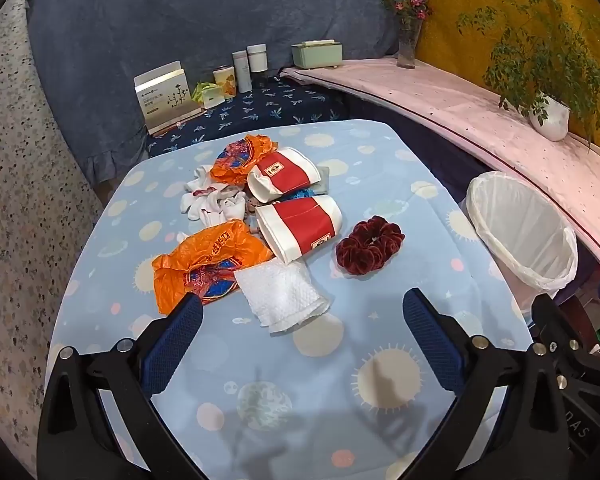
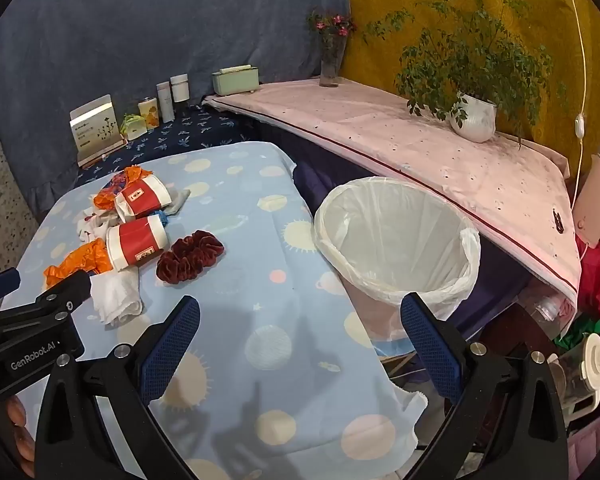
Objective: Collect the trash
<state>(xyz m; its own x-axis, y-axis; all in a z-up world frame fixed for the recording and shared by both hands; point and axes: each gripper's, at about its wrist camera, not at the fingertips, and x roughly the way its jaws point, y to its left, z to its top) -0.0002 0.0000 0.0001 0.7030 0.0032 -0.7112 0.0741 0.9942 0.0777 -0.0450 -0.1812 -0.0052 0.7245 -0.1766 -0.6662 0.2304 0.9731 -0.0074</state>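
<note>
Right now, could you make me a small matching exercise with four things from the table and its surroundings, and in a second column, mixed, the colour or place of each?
Column one:
1. scrunchie
2. nearer plastic bag
3. trash bin
4. potted plant

Column two:
a. orange, crumpled, beside the white tissue
b. on the pink shelf against the yellow cloth
c. dark red velvet, right of the paper cups
d. lined with a white bag, off the table's right edge

Pairs: 1-c, 2-a, 3-d, 4-b
</note>
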